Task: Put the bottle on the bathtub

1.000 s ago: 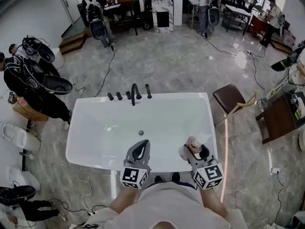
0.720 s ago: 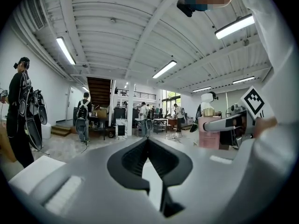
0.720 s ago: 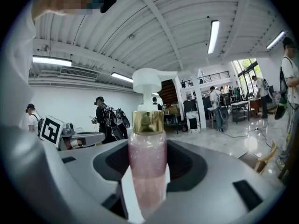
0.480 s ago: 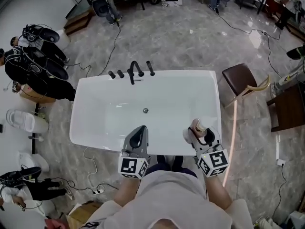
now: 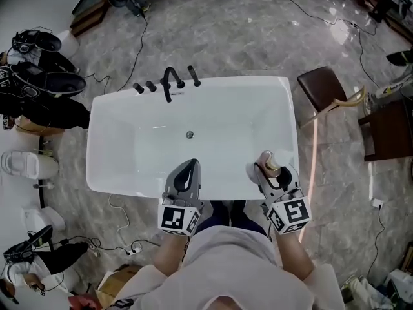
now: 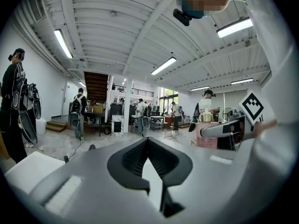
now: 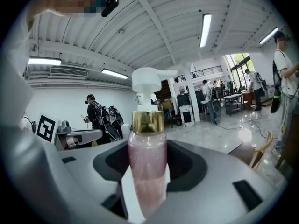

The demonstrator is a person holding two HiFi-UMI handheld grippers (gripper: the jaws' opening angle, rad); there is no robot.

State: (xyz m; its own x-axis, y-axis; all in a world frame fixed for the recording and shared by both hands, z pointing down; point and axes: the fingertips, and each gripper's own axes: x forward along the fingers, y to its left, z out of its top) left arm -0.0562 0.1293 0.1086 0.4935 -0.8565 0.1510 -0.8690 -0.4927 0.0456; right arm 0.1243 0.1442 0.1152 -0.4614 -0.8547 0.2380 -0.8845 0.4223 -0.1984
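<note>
Bottle (image 7: 147,162), pink and smooth, seems light but slippery, so the right tongs (image 5: 263,172) grip its body; the left tongs (image 6: 148,142) are closed, empty.

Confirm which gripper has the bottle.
The right gripper: its jaws are shut on the pink pump bottle, which stands upright between them. The left gripper is shut with nothing between its jaws.

The head view looks steeply down from above the person onto the whole bathtub (image 5: 111,173). Each gripper view rides close behind its own tongs, the left tongs (image 6: 148,142) and the right tongs (image 7: 148,149), facing nearly level towards the room's far end. Both probably share the staircase (image 6: 96,85), and each catches the other tongs at its inner edge.
</note>
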